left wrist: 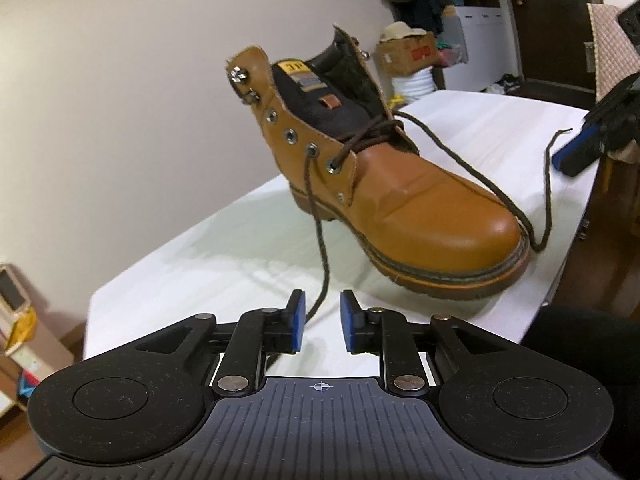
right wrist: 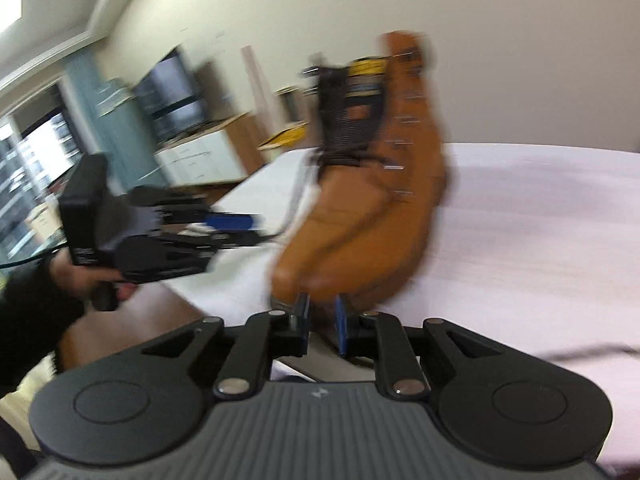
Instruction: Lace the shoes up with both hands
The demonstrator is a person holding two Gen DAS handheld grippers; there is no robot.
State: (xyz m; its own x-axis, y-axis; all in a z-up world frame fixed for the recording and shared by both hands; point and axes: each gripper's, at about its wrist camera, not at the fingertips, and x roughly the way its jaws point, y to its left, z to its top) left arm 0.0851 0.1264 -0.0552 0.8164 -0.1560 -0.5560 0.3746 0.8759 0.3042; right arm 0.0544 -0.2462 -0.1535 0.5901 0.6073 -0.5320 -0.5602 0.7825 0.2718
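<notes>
A tan leather boot (left wrist: 420,208) stands on the white table (left wrist: 200,264), toe toward the lower right. Its dark brown lace (left wrist: 320,232) is crossed through the lowest eyelets. One end hangs from a left eyelet down between the fingers of my left gripper (left wrist: 322,320), close to the left blue pad; the jaws stand apart and do not press it. The other end loops around the toe and lies free near my right gripper (left wrist: 576,156). The right wrist view is blurred: the boot (right wrist: 368,200) stands just beyond my right gripper (right wrist: 322,320), whose jaws are slightly apart with nothing seen between them.
A hand (right wrist: 88,280) holds the left gripper (right wrist: 240,230) left of the boot. The table's edge (left wrist: 576,240) runs close to the right of the toe. Cardboard boxes (left wrist: 408,52) and a dark door (left wrist: 548,20) stand behind.
</notes>
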